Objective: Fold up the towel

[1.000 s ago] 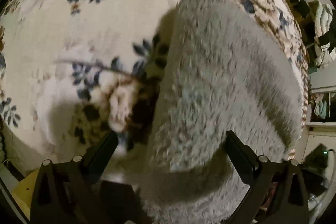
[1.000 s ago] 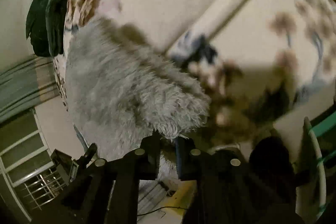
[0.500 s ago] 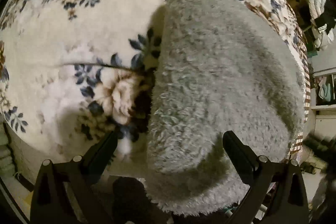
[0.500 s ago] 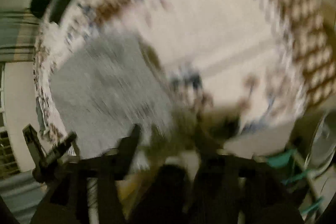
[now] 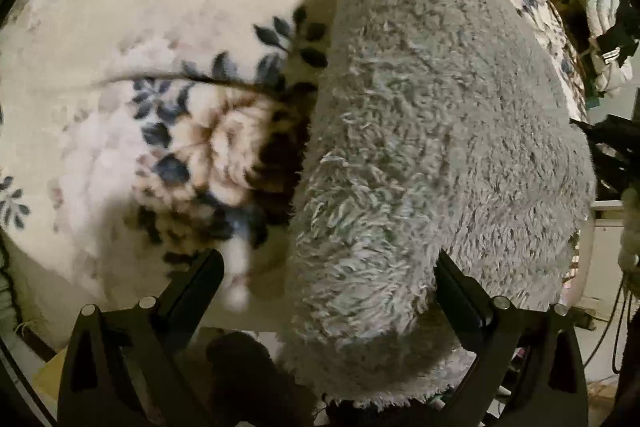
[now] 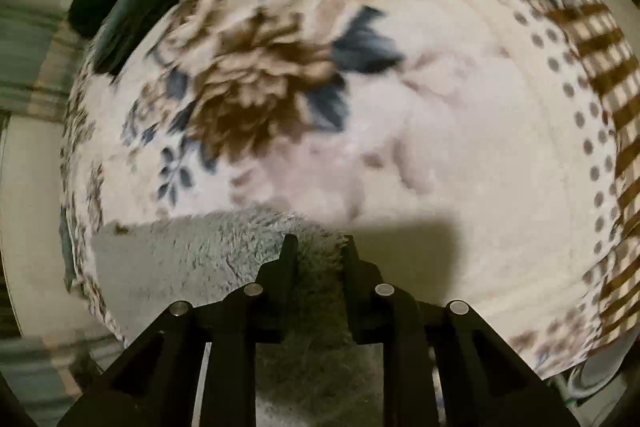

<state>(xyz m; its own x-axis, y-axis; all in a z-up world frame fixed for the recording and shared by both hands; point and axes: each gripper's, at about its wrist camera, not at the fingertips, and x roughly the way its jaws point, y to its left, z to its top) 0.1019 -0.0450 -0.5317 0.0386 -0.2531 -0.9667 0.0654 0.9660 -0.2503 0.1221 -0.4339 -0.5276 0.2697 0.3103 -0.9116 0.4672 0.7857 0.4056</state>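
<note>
The fluffy grey terry towel lies on the cream floral blanket, its long axis running ahead of the wide-open left gripper. The right gripper, just closing, now stands over the towel's far edge with pile between its jaws; I cannot tell if it pinches.

Left gripper fingers spread wide, right gripper fingers narrowing

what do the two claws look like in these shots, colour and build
Both look alike: matte black. The left claw has two slanted, wedge-shaped fingers on triangular cut-out brackets with round silver pins. The right claw has narrower, pointed fingers, with the same silver pins on black struts. No markings, cables or sleeves can be made out on them.
</note>
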